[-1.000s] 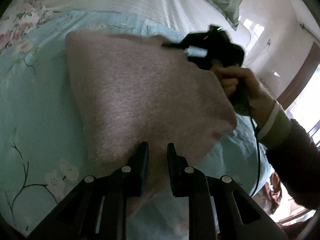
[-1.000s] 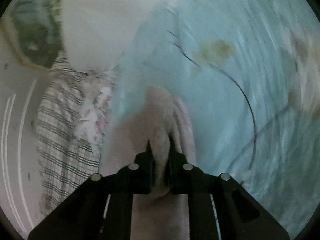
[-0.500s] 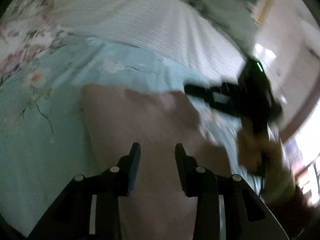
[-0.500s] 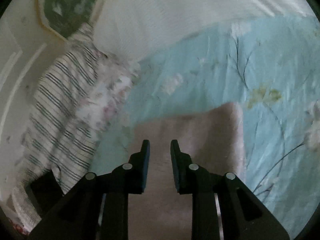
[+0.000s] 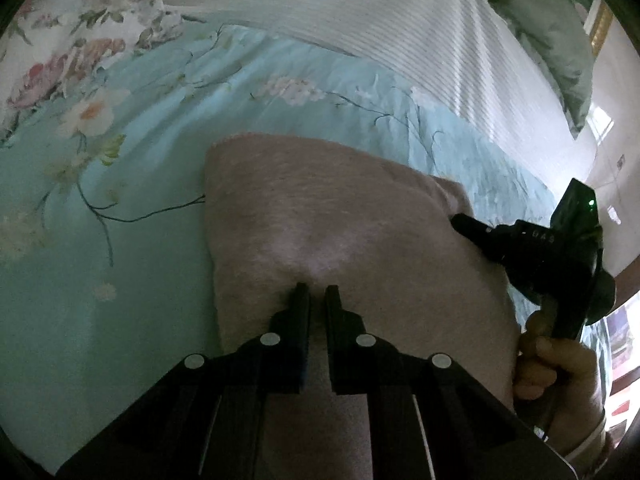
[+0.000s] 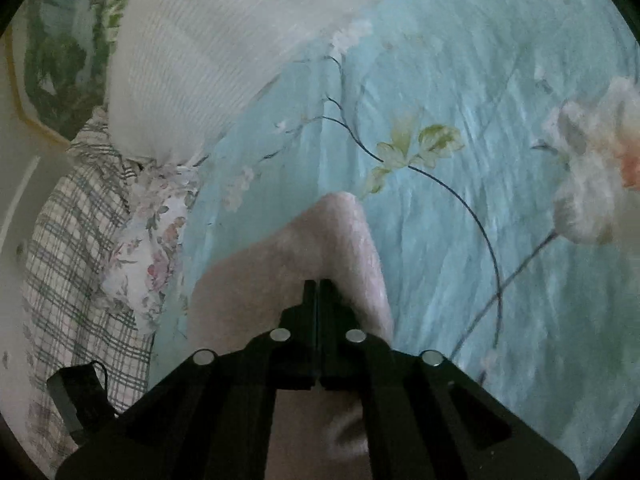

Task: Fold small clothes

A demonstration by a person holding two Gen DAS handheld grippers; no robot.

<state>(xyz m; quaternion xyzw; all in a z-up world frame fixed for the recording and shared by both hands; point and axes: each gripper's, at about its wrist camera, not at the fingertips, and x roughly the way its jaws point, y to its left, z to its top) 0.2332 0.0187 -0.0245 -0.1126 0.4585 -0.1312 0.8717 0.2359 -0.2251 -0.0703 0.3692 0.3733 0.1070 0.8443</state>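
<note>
The cloth (image 5: 340,216), a pinkish-beige fuzzy piece, lies on the bed (image 5: 120,300) over the teal floral quilt, just below the middle of the left view. A striped white pillow (image 5: 400,20) sits beyond it toward 12 o'clock.

The left gripper (image 5: 316,290) has its fingers narrowed to a slim gap, and fabric puckers up between the tips, so it appears to pinch a fold of the cloth near the middle of the near edge. The right gripper (image 6: 317,284) has its fingers pressed almost together on the cloth (image 6: 320,248), which rises in a peaked ridge ahead of the tips toward 12 o'clock. In the left view the right gripper (image 5: 464,222) reaches in from 3 o'clock to the cloth's right edge, with the person's hand (image 5: 556,364) below it.

The cloth looks light, soft and limp, with a napped surface that should grip well (no slipping likely, but it will sag and bunch where unsupported). My guess is that it handles best by corners or hem edges, held at two points well apart so the span stays taut; a mid-panel pinch tends to gather it into a tent.

In the left view the cloth's far edge runs from about 10 o'clock to 3 o'clock, and its long axis seems to lie across the view, 9 to 3; the near part is hidden under the gripper, so this is uncertain.
</note>
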